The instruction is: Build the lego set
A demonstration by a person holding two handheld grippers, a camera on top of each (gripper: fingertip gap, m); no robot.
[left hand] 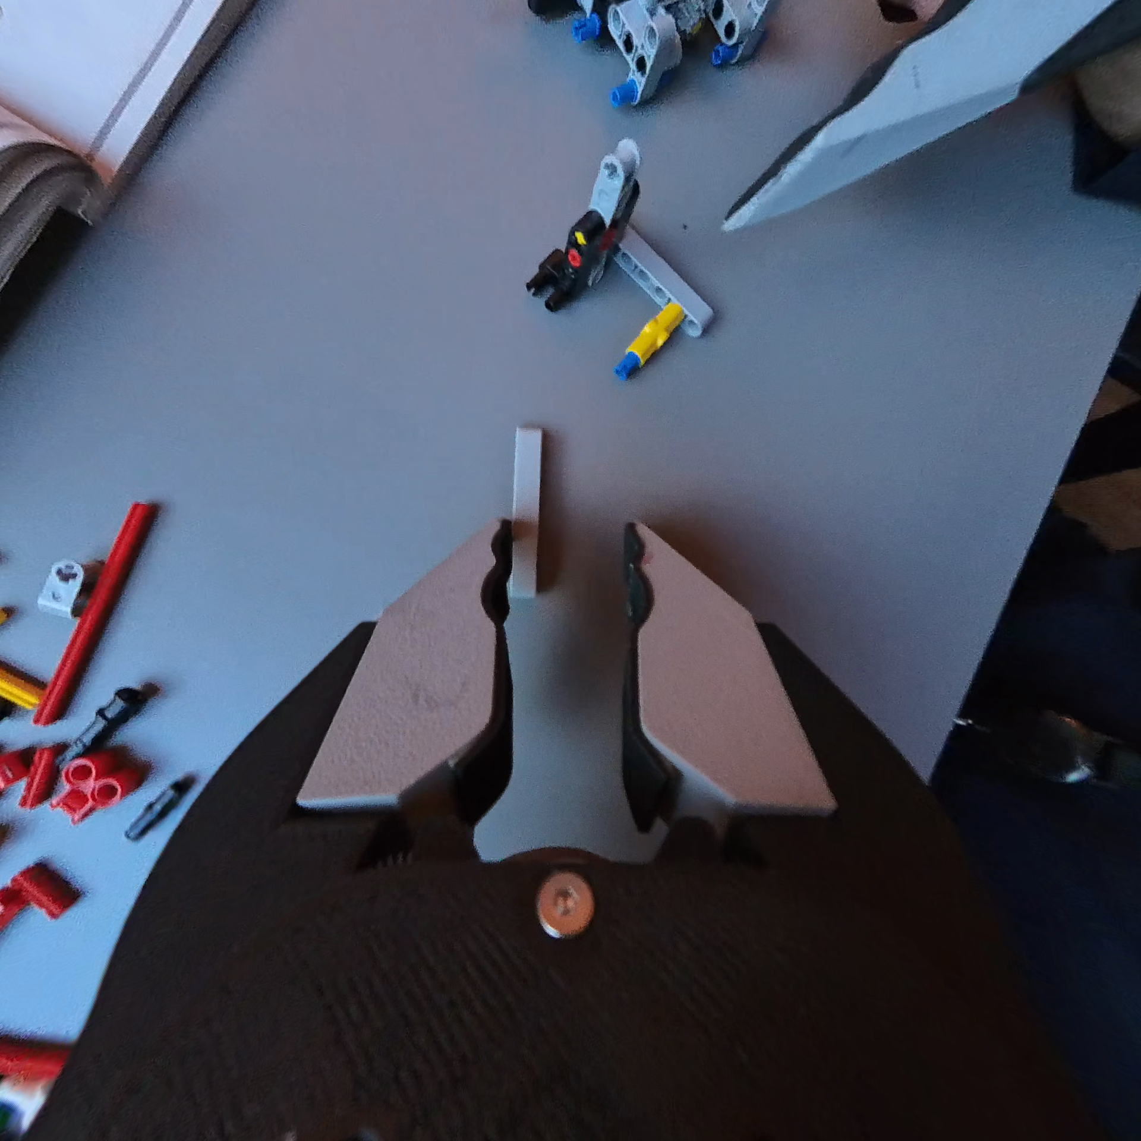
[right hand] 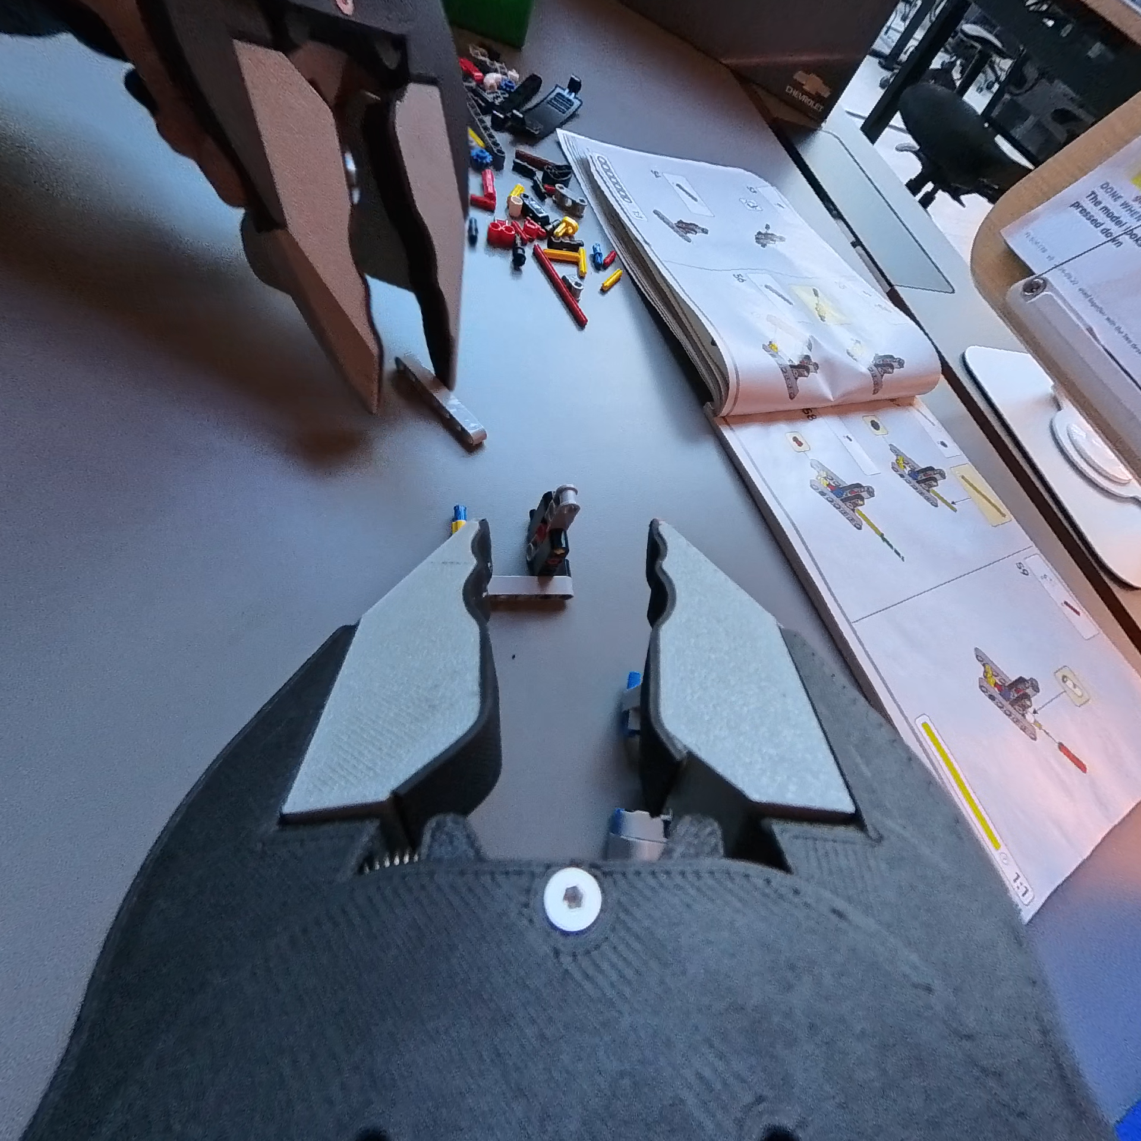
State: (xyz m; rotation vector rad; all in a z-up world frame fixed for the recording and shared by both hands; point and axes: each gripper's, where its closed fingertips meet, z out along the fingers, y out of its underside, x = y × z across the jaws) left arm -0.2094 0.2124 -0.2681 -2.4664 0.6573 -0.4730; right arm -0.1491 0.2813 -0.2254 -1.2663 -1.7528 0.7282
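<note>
Grey plastic beam (left hand: 526,512), flat & slim, lies between spread left claw (left hand: 568,555) tips, ungripped.

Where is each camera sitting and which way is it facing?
Left wrist view: on the left gripper, looking forward and down at the grey table; its open fingers frame a light grey beam beside one pad.
Right wrist view: on the right gripper, looking across the table at an open instruction booklet; its fingers stand open.
Shared: the small black-and-grey assembly, the light grey beam, and each view shows the other gripper.
</note>
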